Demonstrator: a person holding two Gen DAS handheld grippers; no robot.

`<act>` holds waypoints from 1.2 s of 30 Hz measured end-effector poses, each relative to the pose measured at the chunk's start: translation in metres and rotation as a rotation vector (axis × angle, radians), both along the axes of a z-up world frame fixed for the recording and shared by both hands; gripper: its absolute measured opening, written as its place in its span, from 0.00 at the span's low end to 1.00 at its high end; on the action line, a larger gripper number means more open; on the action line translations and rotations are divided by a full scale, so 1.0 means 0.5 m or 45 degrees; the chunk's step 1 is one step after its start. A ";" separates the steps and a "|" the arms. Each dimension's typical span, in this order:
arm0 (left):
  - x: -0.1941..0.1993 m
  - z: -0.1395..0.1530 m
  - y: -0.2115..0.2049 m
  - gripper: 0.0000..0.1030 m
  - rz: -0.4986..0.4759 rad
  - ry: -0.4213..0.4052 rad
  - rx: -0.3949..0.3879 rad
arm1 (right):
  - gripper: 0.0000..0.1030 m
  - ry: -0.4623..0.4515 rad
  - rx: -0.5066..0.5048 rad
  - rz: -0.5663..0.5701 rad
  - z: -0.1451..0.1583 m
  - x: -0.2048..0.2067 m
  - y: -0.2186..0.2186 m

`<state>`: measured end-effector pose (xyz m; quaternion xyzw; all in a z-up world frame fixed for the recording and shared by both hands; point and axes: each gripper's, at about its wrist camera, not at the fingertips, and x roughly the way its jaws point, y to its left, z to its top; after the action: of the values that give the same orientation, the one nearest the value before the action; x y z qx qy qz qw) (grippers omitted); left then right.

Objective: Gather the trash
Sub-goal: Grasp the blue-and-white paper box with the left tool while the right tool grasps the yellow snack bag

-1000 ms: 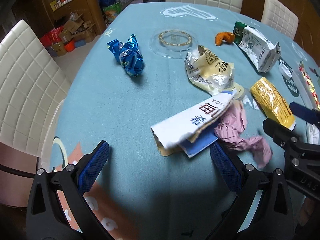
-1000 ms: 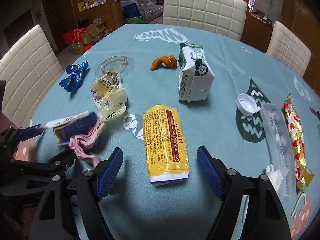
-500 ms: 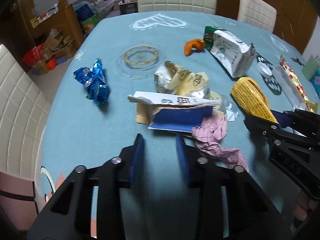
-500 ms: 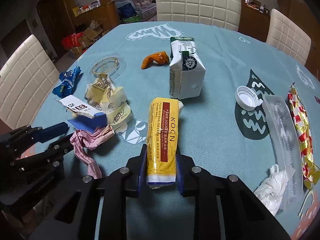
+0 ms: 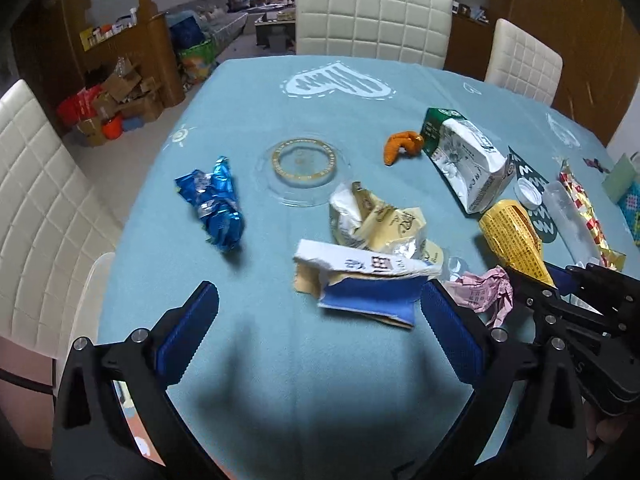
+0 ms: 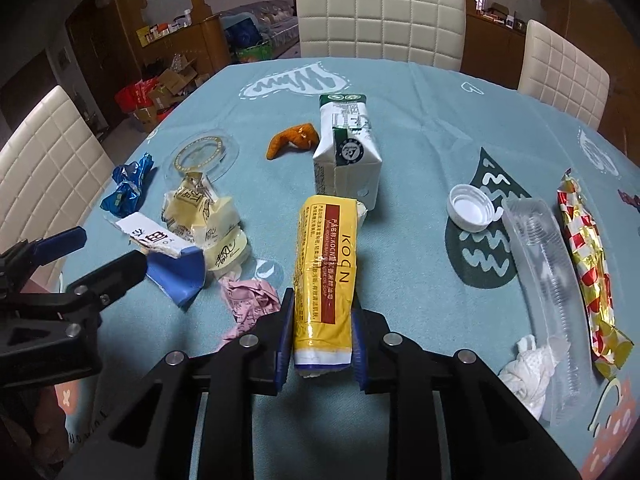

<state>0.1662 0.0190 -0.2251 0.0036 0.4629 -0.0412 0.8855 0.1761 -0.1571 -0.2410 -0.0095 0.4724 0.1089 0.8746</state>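
Note:
My right gripper (image 6: 320, 328) is shut on the near end of a yellow packet (image 6: 325, 268), which also shows in the left wrist view (image 5: 514, 240). My left gripper (image 5: 316, 320) is open and empty, just short of a torn white and blue carton (image 5: 368, 284), seen also in the right wrist view (image 6: 160, 252). A crumpled pink paper (image 5: 480, 294) lies right of the carton. A cream wrapper (image 5: 376, 220), a blue foil wrapper (image 5: 214, 204), a milk carton (image 6: 346, 152) and an orange scrap (image 6: 294, 140) lie further out.
The table has a blue cloth (image 5: 248, 128). A clear plastic lid (image 5: 302, 164) lies mid-table. At the right are a white cap (image 6: 470, 208), a clear tray (image 6: 544, 272), a red-gold wrapper (image 6: 586, 264) and a white tissue (image 6: 524, 372). White chairs (image 6: 380, 20) ring the table.
My left gripper shut half a second ago and has opened again, empty. My right gripper closed on the yellow packet and holds it.

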 end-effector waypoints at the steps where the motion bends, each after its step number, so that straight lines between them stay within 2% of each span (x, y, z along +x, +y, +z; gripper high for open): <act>1: 0.004 -0.002 -0.004 0.97 -0.012 0.002 0.007 | 0.23 -0.005 -0.001 -0.006 0.002 0.001 -0.003; 8: 0.031 -0.032 -0.067 0.97 -0.161 0.029 0.074 | 0.23 -0.017 -0.025 -0.008 -0.003 0.005 -0.016; 12: 0.054 -0.054 -0.073 0.97 -0.154 0.062 0.107 | 0.23 -0.006 -0.007 -0.018 -0.009 0.013 -0.025; 15: 0.067 -0.076 -0.063 0.97 -0.138 0.111 0.095 | 0.23 -0.007 -0.002 -0.015 -0.011 0.017 -0.025; 18: 0.070 -0.080 -0.052 0.97 -0.124 0.100 0.067 | 0.23 -0.003 0.002 -0.010 -0.014 0.021 -0.024; 19: 0.068 -0.080 -0.051 0.96 -0.125 0.095 0.066 | 0.23 -0.001 0.002 -0.007 -0.016 0.021 -0.022; 22: 0.060 -0.073 -0.047 0.84 -0.116 0.068 0.061 | 0.23 0.003 -0.004 0.006 -0.018 0.023 -0.014; 27: 0.050 -0.064 -0.037 0.83 -0.102 0.077 0.022 | 0.23 -0.005 -0.013 0.019 -0.012 0.017 -0.004; 36: 0.003 -0.021 -0.022 0.83 -0.072 0.017 0.015 | 0.23 -0.064 -0.021 0.056 0.027 -0.022 0.018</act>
<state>0.1675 0.0081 -0.2354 0.0215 0.4687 -0.0634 0.8808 0.1650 -0.1478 -0.2274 -0.0298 0.4507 0.1241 0.8835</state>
